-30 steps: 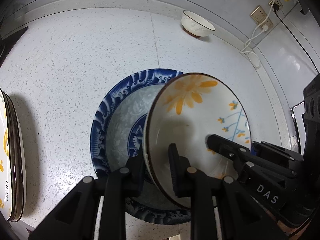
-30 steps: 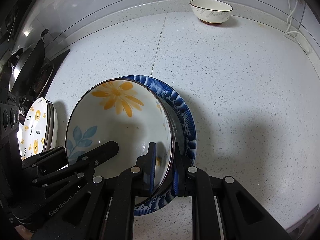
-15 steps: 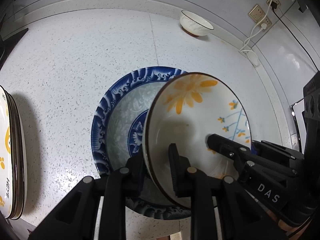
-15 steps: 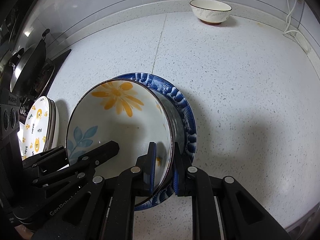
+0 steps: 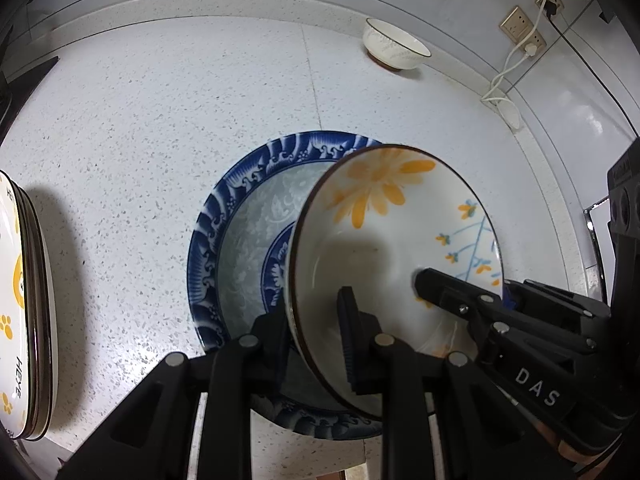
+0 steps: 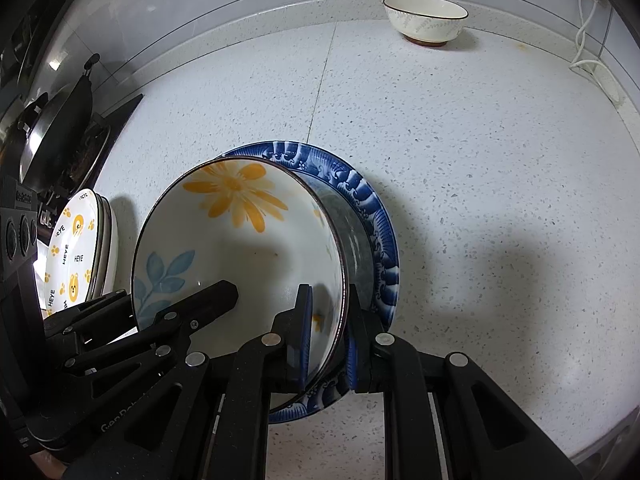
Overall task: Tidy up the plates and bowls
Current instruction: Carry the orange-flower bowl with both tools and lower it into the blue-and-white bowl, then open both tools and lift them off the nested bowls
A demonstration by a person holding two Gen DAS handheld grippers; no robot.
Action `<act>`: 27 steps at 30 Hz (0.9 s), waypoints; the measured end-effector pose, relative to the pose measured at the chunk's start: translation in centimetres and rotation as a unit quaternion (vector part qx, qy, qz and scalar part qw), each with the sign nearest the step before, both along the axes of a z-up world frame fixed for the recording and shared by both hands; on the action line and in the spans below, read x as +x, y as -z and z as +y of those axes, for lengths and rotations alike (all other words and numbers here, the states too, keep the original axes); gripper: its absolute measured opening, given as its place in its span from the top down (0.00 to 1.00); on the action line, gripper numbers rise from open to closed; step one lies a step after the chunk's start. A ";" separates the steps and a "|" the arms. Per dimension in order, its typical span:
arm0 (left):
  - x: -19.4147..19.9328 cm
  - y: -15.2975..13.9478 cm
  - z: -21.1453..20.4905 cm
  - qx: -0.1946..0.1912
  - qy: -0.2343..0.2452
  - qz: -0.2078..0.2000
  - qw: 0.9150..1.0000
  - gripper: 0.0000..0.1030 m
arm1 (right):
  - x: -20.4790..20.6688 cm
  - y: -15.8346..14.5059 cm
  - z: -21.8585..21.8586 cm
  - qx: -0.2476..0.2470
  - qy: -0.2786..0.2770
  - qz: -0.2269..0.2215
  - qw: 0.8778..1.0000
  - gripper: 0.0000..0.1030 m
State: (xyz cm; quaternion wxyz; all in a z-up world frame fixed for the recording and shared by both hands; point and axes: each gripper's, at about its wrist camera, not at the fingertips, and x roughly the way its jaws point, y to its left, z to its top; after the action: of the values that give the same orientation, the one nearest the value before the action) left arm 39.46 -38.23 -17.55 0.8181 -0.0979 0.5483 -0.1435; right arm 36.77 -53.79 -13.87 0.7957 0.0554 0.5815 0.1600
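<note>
Flower bowl (image 5: 384,240): held tilted over the blue plate (image 5: 240,232), open side toward both cameras; orange flower and blue leaf painted inside; whether the lower rim touches the plate cannot be told.
Blue plate: flat on the countertop (image 5: 160,100), mid-counter, close to the near edge; partly covered by the flower bowl.
Left gripper (image 5: 314,320): clamped on the bowl's left rim, one pad inside, one outside; narrow gap filled by the wall of the bowl.
Right gripper (image 6: 326,332): pinched nearly fully closed on the bowl's right rim, one pad inside, the other behind the wall.
Change over the last second: none worth recording in the grip; both pairs of jaws unchanged, both hands steady; bowl at the same tilt over the same plate. In the left view, plate and counter sit a touch differently in frame, no more.
Meaning for the task: judged a pause in mid-placement, with the bowl neither set down nor released; stacking step not yet complete.
Plate stack (image 6: 80,252): bear-print plates with "HEYE" lettering at the left edge of the countertop, well apart from the blue plate.
White bowl (image 6: 426,18): upright at the far edge by the wall, well apart from the rest; likely still to be sorted.
Surroundings: pan (image 6: 52,136) on the stove beyond the left edge; wall sockets (image 5: 520,28) and white cable (image 5: 508,76) toward the far right corner.
Risk: glazed rim held by two narrow pinches; uneven release could tip the bowl onto the plate.
</note>
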 end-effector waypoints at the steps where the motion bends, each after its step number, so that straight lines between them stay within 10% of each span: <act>1: 0.0 0.0 0.0 0.002 0.001 0.000 1.000 0.79 | 0.0 0.0 0.1 -0.001 -0.001 0.000 1.000 0.87; 18: 3.0 -0.1 -0.9 0.031 0.044 0.080 0.995 0.67 | 0.8 1.0 1.1 -0.026 -0.008 0.036 0.999 0.87; 27: 4.1 -2.6 -0.1 0.034 0.039 0.050 0.997 0.46 | 0.8 -0.9 -0.1 -0.027 0.007 0.015 1.000 0.85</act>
State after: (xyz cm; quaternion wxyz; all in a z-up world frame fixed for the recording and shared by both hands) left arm 43.56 -38.37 -14.96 0.7860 -0.0559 0.5968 -0.1516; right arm 37.61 -53.87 -13.01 0.7894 0.0404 0.5968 0.1377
